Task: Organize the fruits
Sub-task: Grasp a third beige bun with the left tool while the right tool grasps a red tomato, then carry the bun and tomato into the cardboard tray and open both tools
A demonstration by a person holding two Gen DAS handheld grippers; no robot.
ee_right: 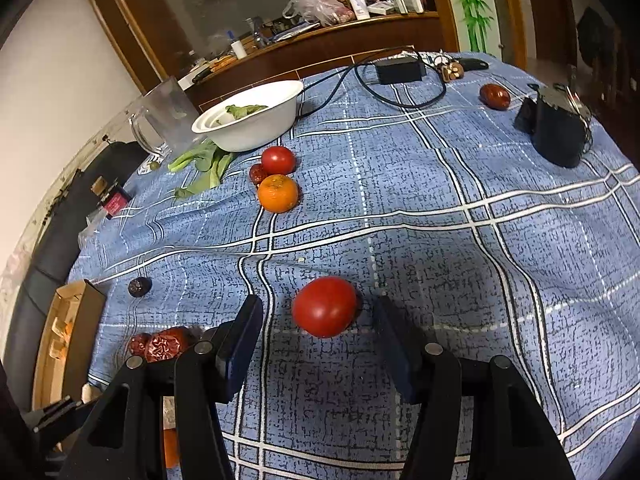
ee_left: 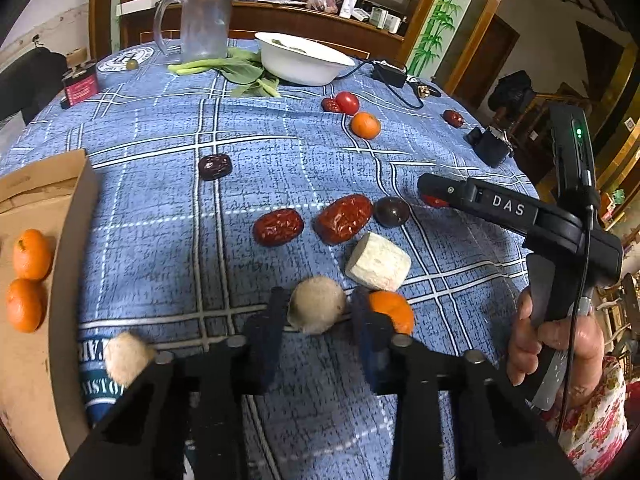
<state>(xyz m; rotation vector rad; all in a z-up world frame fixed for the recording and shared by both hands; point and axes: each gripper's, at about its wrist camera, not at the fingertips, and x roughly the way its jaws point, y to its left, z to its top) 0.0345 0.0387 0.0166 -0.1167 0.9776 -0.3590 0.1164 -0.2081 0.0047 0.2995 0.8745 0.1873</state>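
In the left wrist view my left gripper [ee_left: 318, 312] stands around a tan round fruit [ee_left: 317, 309] on the blue plaid cloth; its fingers sit close on both sides, contact unclear. An orange [ee_left: 394, 312] lies just right of the right finger. A cardboard box [ee_left: 60, 240] at left holds two oranges [ee_left: 32, 254]. In the right wrist view my right gripper [ee_right: 320, 316] is open around a red tomato [ee_right: 325, 306], fingers apart from it. It also shows in the left wrist view [ee_left: 430, 194].
Red dates [ee_left: 278, 227], a dark plum [ee_left: 392, 212], a white chunk [ee_left: 378, 262] and another tan fruit [ee_left: 128, 356] lie nearby. Farther off: a tomato [ee_right: 278, 160], an orange [ee_right: 278, 193], a white bowl [ee_right: 252, 120], greens, a jug [ee_left: 204, 20], a black adapter with cable [ee_right: 400, 69].
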